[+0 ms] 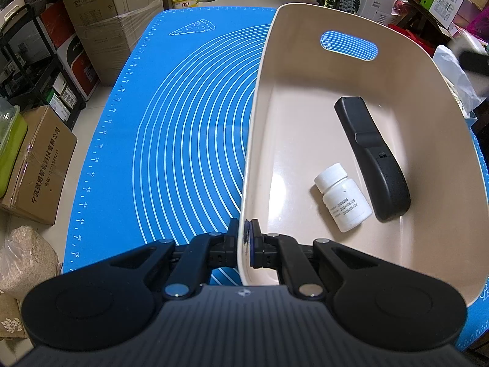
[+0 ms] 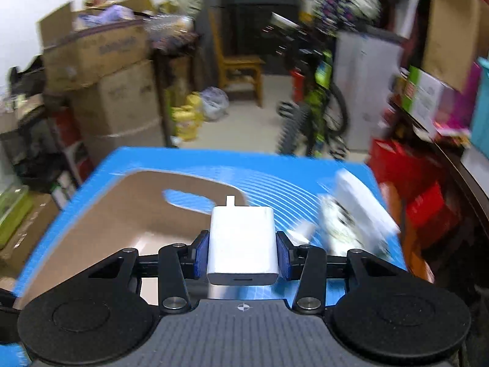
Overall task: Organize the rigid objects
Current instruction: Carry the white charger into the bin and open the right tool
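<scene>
Two things lie in the beige bin (image 1: 305, 70) in the left wrist view: one black remote control (image 1: 371, 159), face down and running diagonally from the middle of the bin toward lower right, and one white pill bottle (image 1: 342, 197) on its side just left of the remote's lower end, very close to it — whether they touch I cannot tell. The bin fills the right half of that frame, with one oval handle slot in its far wall. The left gripper (image 1: 247, 241), at lower centre, is clamped tight on the bin's near-left rim, one finger outside the wall and one inside.

One white charger block (image 2: 243, 244) sits at the centre of the right wrist view, pinched between the two blue pads (image 2: 201, 253) of the right gripper (image 2: 243, 252), whose jaws stand about halfway apart, closed against the block's sides. A single prong sticks up from the block's far end, and one port shows on its near face. The bin lies behind and to the left of it there, over the blue mat (image 2: 351, 177).

To the right of the charger on the mat is a blurred white cluster (image 2: 351, 214) — too smeared to count or name.

The mat, printed with white arcs and one pizza-slice drawing (image 1: 192, 27), covers the table; cardboard boxes (image 1: 91, 9) stack along the upper left.
</scene>
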A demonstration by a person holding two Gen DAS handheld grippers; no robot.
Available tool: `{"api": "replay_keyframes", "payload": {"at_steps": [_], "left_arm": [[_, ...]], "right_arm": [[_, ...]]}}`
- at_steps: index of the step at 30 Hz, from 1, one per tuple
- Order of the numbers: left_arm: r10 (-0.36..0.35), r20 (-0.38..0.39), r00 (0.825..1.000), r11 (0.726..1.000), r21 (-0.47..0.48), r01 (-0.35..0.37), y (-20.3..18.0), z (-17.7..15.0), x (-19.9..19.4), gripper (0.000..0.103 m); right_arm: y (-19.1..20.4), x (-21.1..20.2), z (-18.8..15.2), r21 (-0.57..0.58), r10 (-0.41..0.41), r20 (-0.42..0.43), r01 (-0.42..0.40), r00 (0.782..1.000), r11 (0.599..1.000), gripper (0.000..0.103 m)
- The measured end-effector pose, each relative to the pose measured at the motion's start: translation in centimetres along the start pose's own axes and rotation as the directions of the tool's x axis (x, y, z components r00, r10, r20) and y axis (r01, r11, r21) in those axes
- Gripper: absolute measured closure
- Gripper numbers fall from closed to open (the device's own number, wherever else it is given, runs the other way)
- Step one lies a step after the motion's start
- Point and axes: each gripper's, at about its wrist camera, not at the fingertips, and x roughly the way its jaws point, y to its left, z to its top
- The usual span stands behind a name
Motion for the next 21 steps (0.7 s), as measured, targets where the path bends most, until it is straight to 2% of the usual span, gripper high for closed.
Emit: {"api": "replay_keyframes", "payload": {"at_steps": [4, 9, 15, 21], "left_arm": [[-0.005, 0.000, 1.000, 1.000, -0.005, 0.005, 0.1, 0.0, 0.0, 0.095], [-0.007, -0.002, 1.000, 1.000, -0.007, 0.007, 0.1, 0.1, 0.0, 0.095], [-0.015, -0.015, 1.000, 1.000, -0.018, 0.015, 0.2, 0.0, 0.0, 0.095], [-0.021, -0.013, 1.000, 1.000, -0.018, 0.021, 0.3, 0.0, 0.0, 0.095]], "right_arm": [[3.5, 1.4, 1.3, -0.073, 0.050, -0.014, -0.051, 0.999, 0.996, 0.052], [7.3, 5.0, 1.8, -0.133, 0.071, -0.091, -0.083, 0.993, 0.988, 0.052], [11.5, 9.2, 0.8, -0.214, 0.039, -0.198, -0.082, 0.979, 0.973, 0.052], [12.8, 12.5, -0.7, -0.252, -0.009, -0.287, -0.066, 0.958, 0.965, 0.052]]}}
